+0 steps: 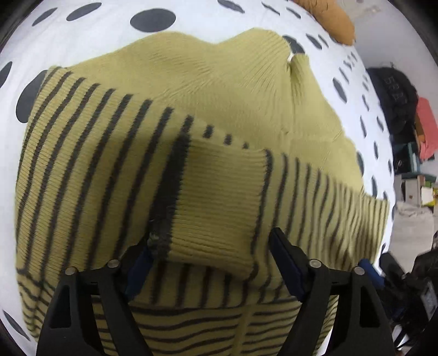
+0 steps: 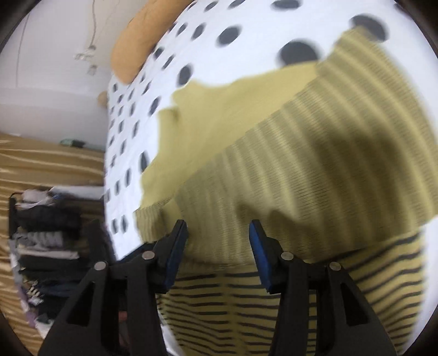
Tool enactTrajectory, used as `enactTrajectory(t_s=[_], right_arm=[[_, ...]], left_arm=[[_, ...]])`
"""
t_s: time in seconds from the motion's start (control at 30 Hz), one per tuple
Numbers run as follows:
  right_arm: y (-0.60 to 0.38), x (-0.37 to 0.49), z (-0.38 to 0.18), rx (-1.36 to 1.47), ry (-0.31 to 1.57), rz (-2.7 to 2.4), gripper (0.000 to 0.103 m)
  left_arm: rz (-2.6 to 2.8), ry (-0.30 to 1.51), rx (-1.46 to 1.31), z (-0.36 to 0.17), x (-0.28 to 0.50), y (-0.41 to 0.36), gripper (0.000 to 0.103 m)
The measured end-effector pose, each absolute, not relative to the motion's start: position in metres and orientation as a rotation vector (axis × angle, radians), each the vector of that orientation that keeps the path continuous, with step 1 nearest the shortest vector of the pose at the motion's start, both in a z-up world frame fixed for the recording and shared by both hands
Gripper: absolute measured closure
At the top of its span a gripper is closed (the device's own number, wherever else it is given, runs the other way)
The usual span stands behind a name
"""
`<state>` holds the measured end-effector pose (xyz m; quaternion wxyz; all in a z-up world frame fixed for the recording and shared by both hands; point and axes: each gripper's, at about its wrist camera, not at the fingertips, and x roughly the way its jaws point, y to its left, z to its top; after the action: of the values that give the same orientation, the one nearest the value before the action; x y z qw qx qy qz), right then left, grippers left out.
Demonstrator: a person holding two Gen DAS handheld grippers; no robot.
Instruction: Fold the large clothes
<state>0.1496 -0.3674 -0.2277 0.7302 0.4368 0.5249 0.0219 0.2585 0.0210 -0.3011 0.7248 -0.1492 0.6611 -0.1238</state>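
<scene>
While half-folded on the spotted bedsheet (image 1: 90, 30): olive striped sweater (image 1: 219, 90) lying spread, plain upper part farther away, striped layers nearer.
Sleeve cuff (image 1: 216, 208): laid across the striped body, right between the left jaws; likely to slide off or bunch if nudged.
Left gripper (image 1: 210, 246): spread wide around the cuff, one pad close against its dark stripe, no firm pinch visible; snagging the knit on withdrawal a risk.
Right gripper (image 2: 217, 241): parted, nothing pinched, poised just over a folded striped edge; could drag the top layer askew if lowered carelessly.
Fold edge: thick, springy ribbing, prone to unrolling once left alone.
Blur: heavy in the right view, so exact contact with fabric cannot be told.
Tan pillow (image 1: 328, 19): well apart, no hazard.
Bed edge: near the right gripper; loose hem could slip over.
</scene>
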Motion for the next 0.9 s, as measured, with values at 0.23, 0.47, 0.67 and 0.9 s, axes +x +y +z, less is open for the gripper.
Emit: enactTrajectory(t_s=[0.23,0.47,0.67,0.9], right_arm=[[-0.404,0.129,-0.21,0.966,1.12,-0.073,0.055],[-0.399,0.133,-0.201,0.878,1.131,-0.08,0.055],[-0.394,0.149,-0.233,0.843,1.208,-0.123,0.055],[-0.428,0.148,-0.23,0.822,1.238,-0.224,0.081]], left_arm=[[-0.262,1.359,-0.314,-0.264,0.254,0.018,0.096],[-0.016,1.281,-0.31,-0.248,0.271,0.115,0.096],[0.058,1.345,-0.28,-0.287,0.27,0.13,0.094],[0.245,1.273,-0.306,-0.255,0.268,0.175,0.1]])
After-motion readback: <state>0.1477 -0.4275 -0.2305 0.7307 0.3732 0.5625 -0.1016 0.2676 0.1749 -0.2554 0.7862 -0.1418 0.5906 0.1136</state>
